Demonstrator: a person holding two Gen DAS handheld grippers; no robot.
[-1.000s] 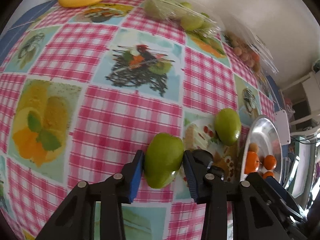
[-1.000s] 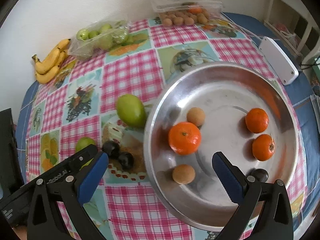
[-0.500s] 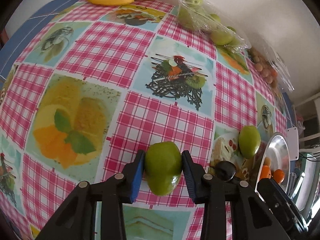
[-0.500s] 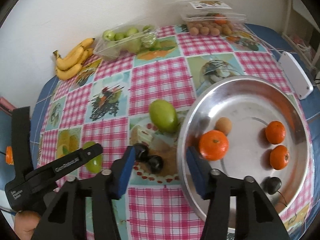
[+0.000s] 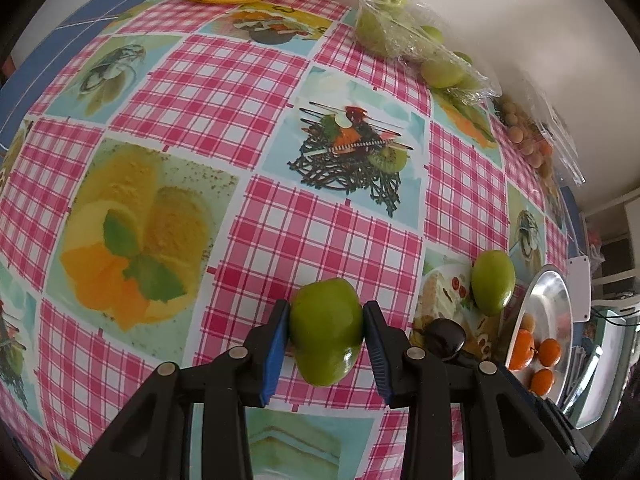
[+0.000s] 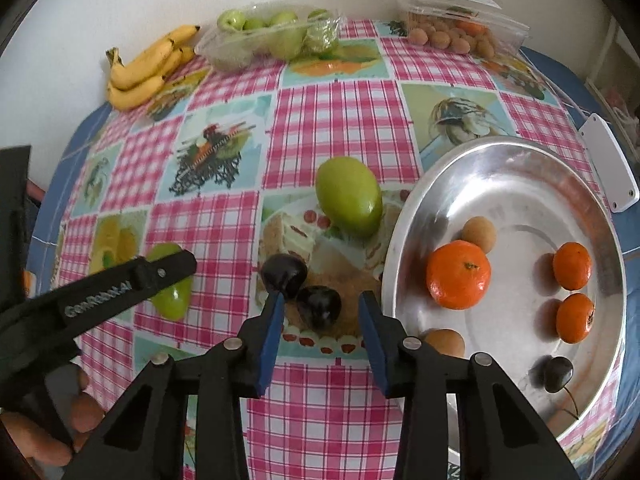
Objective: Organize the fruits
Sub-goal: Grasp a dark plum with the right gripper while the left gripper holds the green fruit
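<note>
My left gripper (image 5: 325,334) is shut on a green fruit (image 5: 326,340), held just above the checked tablecloth; it also shows in the right wrist view (image 6: 170,280) behind the left gripper's finger. A second green fruit (image 6: 348,202) lies beside the steel plate (image 6: 520,160). My right gripper (image 6: 320,320) is open, its fingers either side of a dark plum (image 6: 319,306); another dark plum (image 6: 284,274) lies just beyond the left fingertip. The plate holds three oranges (image 6: 458,274), two small tan fruits (image 6: 479,234) and a dark cherry (image 6: 557,373).
Bananas (image 6: 148,68) lie at the far left by the wall. A plastic bag of green fruits (image 6: 272,38) and a clear box of small tan fruits (image 6: 456,24) sit at the back. A white device (image 6: 610,168) lies right of the plate.
The left gripper has closed on the green fruit and lifted it slightly. The right gripper has moved left off the plate, narrowed, and now straddles a dark plum.
</note>
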